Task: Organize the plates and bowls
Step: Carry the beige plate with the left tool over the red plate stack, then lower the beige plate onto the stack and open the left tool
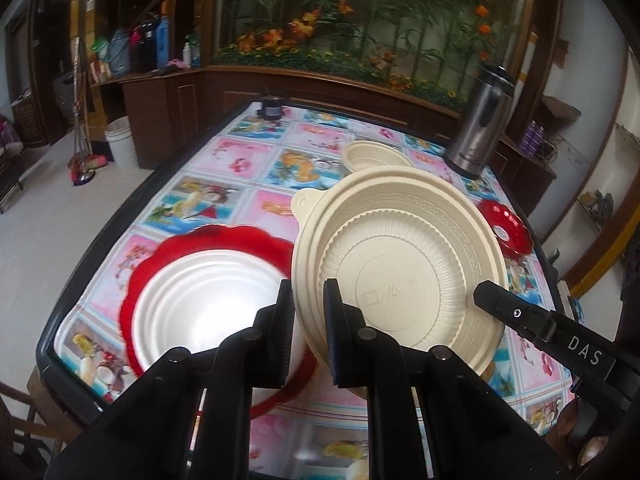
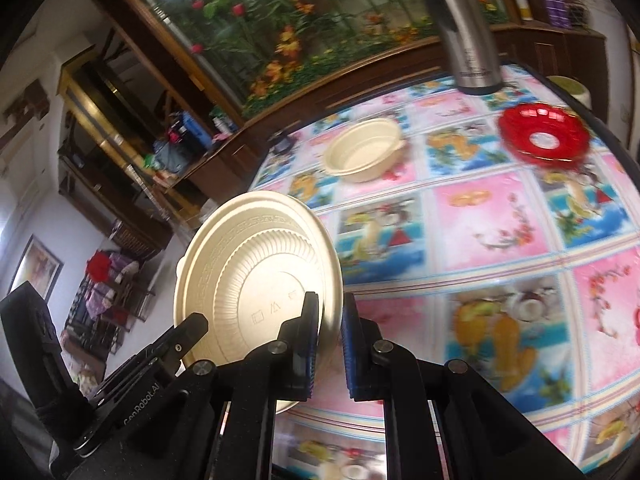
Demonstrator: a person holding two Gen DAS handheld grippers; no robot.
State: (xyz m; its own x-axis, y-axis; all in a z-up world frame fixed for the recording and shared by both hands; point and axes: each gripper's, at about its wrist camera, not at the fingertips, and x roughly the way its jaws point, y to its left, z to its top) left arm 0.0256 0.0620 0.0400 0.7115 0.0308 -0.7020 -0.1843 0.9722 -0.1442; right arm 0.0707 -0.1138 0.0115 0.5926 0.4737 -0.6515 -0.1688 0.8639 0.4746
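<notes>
Cream bowl [image 1: 400, 264] clamped at rim by both our grippers, left [image 1: 308, 320] and right [image 2: 330, 336], tilted above bench [image 2: 500, 240]; uneven pull risks slip onto red plate [image 1: 208, 240].

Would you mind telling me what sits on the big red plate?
A white plate rests on the red plate; the left gripper covers its near edge.

I see a table [image 1: 248, 184] under a bright fruit-and-flower cloth. Behind it a big flower mural [image 1: 360, 12] sits in a dark wooden frame above low wood cabinets [image 1: 168, 100]. To the left, a pale floor [image 1: 44, 216], a white bucket [image 1: 121, 142] and a mop [image 1: 82, 160]. Cluttered shelves [image 2: 120, 128] line the wall.
</notes>
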